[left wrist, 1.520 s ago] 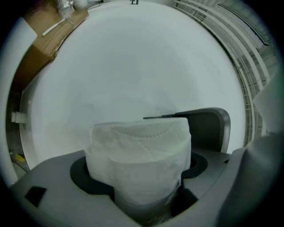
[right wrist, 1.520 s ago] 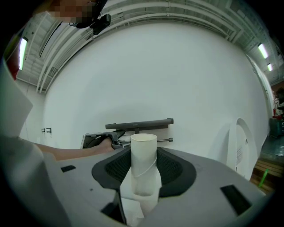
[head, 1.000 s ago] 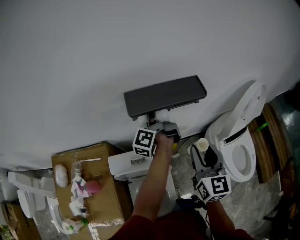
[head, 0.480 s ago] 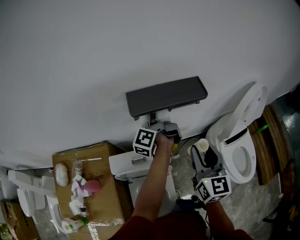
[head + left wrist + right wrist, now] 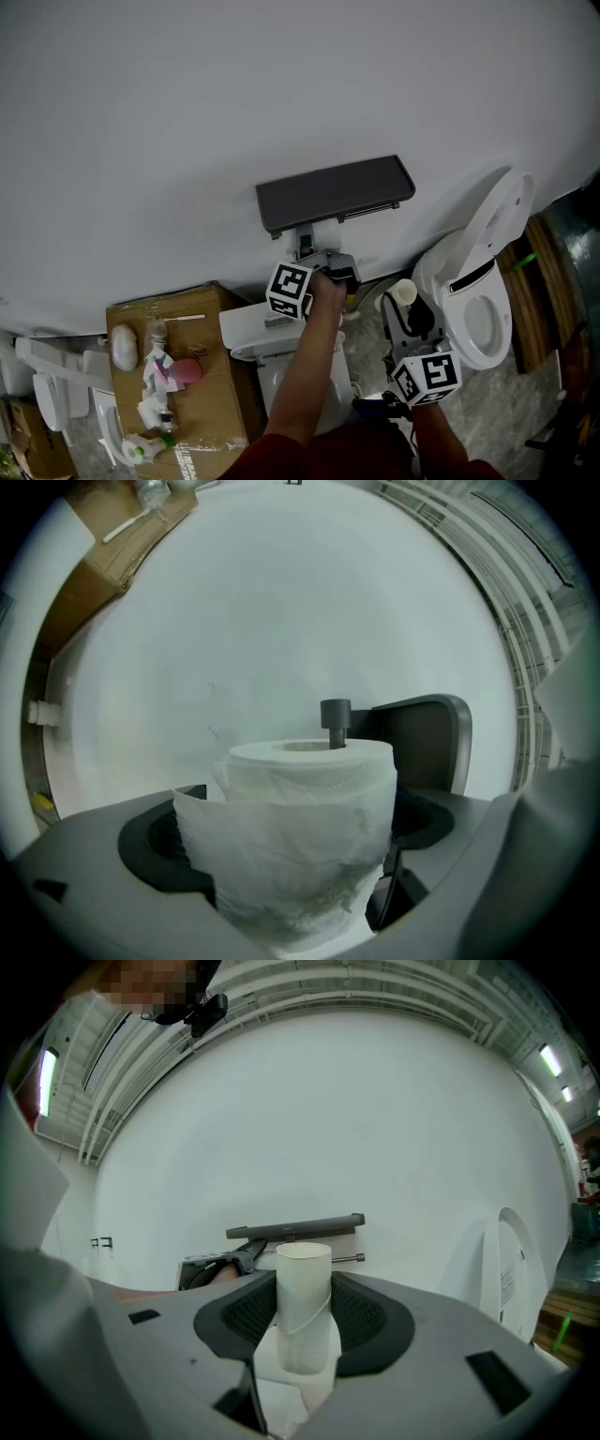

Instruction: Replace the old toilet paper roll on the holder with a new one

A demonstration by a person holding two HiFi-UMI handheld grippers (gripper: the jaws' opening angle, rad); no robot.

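My left arm stretches forward to the holder (image 5: 335,192). My left hand-held gripper (image 5: 323,264) has just been opening and stands released around the new roll (image 5: 295,836) on the rod (image 5: 335,719). My right hand-held gripper (image 5: 408,305), nearby, clamps the old tube (image 5: 303,1307) upright.

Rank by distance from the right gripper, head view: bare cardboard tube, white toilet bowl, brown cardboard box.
1. bare cardboard tube, in the right gripper.
2. white toilet bowl, just right.
3. brown cardboard box, far left.
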